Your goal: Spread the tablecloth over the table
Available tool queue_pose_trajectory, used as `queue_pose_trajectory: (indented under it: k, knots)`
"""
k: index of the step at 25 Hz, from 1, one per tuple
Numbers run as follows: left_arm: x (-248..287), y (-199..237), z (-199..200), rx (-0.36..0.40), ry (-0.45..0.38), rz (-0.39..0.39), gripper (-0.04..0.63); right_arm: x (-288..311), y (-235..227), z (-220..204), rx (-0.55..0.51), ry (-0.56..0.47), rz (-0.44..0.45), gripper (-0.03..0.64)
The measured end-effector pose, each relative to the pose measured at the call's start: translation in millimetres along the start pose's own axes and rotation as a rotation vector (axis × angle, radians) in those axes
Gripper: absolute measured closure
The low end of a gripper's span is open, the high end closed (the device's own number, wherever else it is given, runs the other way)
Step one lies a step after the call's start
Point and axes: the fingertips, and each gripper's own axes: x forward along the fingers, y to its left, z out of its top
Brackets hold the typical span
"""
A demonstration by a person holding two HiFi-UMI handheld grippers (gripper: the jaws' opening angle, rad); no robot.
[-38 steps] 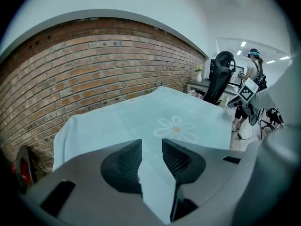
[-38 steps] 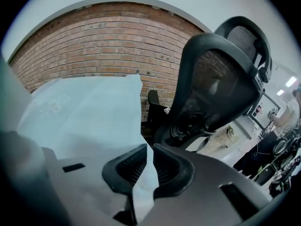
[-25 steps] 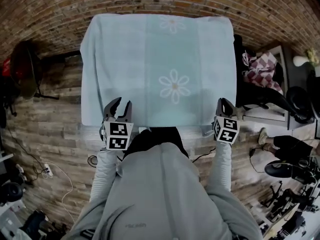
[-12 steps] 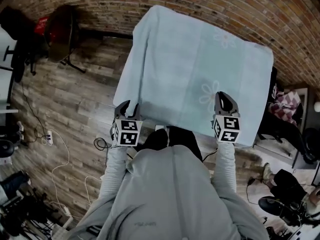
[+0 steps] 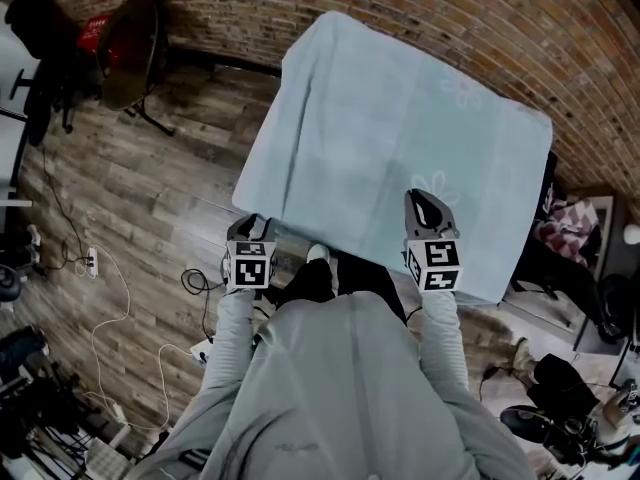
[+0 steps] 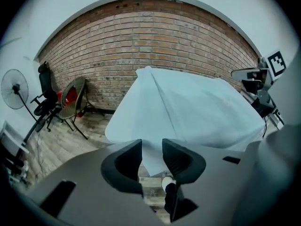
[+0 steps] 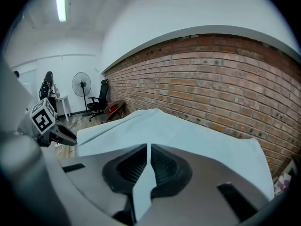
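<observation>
Tablecloth point(image 5: 390, 138), pale blue with a daisy print, lies flat over the table and hides it. Far edge sits near the brick wall point(image 5: 470, 13).

Right gripper point(image 7: 148, 147): jaws clenched on the near hem, 1 thin fold pinched between the pads. This probably keeps that side taut while it is squared up.

Left gripper point(image 6: 151, 142): jaws have just been opening. The near-left corner hangs between them with the pads clear of it, so it is released.

Judgement: cloth nearly placed; only the right-side release remains.
</observation>
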Motion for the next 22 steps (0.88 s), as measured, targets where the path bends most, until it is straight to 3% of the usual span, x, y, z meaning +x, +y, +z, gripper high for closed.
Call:
queue_pose_trajectory:
  k: [5, 7, 10, 15, 22]
  knots:
    - [2, -4, 0, -0.075, -0.017, -0.075, 0.502, -2, -8, -1, 0.004, 0.001, -0.011, 0.588]
    - [2, -4, -1, -0.071, -0.012, -0.088, 0.565, -2, -8, -1, 0.009, -0.001, -0.014, 0.588]
    - [0, -1, -1, -0.038, -0.006, -0.078, 0.574, 0, -4, 0, 0.009, 0.000, -0.013, 0.588]
    - [-11, 28, 3, -0.058, -0.036, -0.002, 0.574, 2, -1, -1, 0.003, 0.006, -0.011, 0.588]
    - [-33, 119, 28, -0.084, -0.093, 0.180, 0.575, 10, 4, -1, 0.001, 0.014, 0.003, 0.588]
